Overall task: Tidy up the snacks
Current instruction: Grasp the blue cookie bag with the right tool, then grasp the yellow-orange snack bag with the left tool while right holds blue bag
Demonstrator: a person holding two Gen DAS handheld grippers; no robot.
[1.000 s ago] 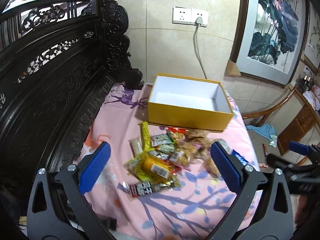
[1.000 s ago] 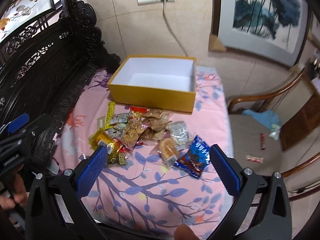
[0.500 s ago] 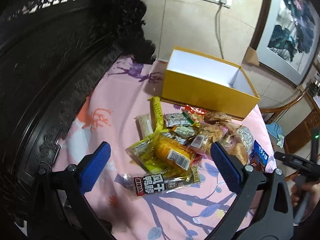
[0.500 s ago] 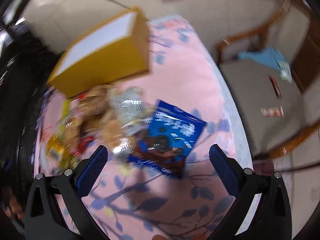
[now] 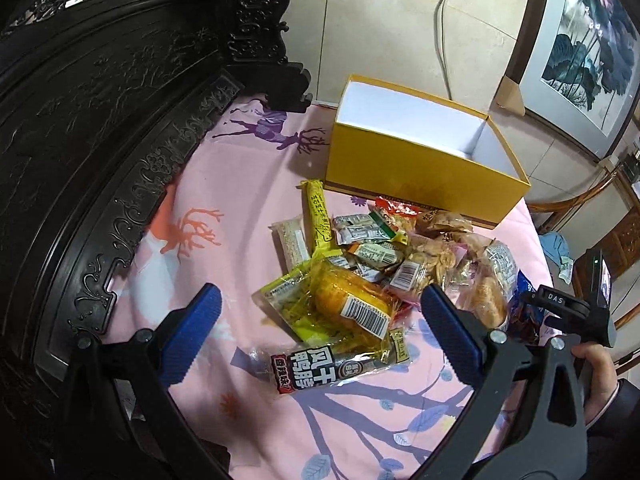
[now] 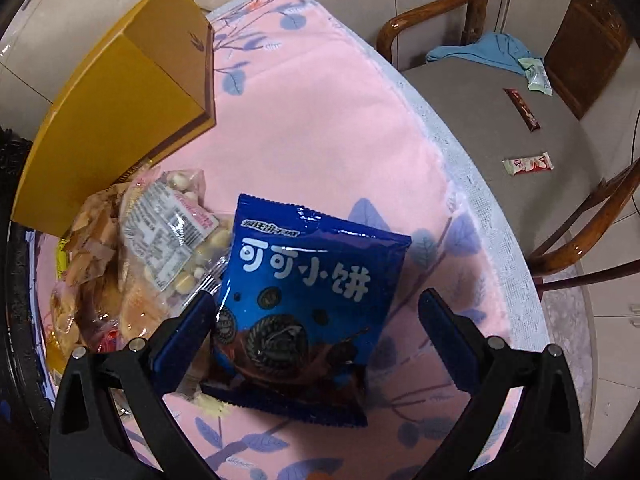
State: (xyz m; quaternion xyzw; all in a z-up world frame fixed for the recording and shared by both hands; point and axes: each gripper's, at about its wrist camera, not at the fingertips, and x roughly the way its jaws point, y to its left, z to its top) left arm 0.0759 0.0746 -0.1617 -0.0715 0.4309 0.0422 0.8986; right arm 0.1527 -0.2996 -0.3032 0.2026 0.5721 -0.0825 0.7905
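Right gripper (image 6: 316,320) spread wide, straddling the blue cookie bag (image 6: 304,300) lying flat on the tabletop (image 6: 320,128). Left gripper (image 5: 320,328) likewise spread over the snack pile (image 5: 384,264). Best to pinch the bag's lower seam, then lift toward the yellow box (image 6: 116,108).

Left view high, wide; right view low, close; both share yellow box (image 5: 416,160).

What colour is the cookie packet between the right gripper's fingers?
Blue, with dark cookies pictured; the cookie packet shows best in the right wrist view.
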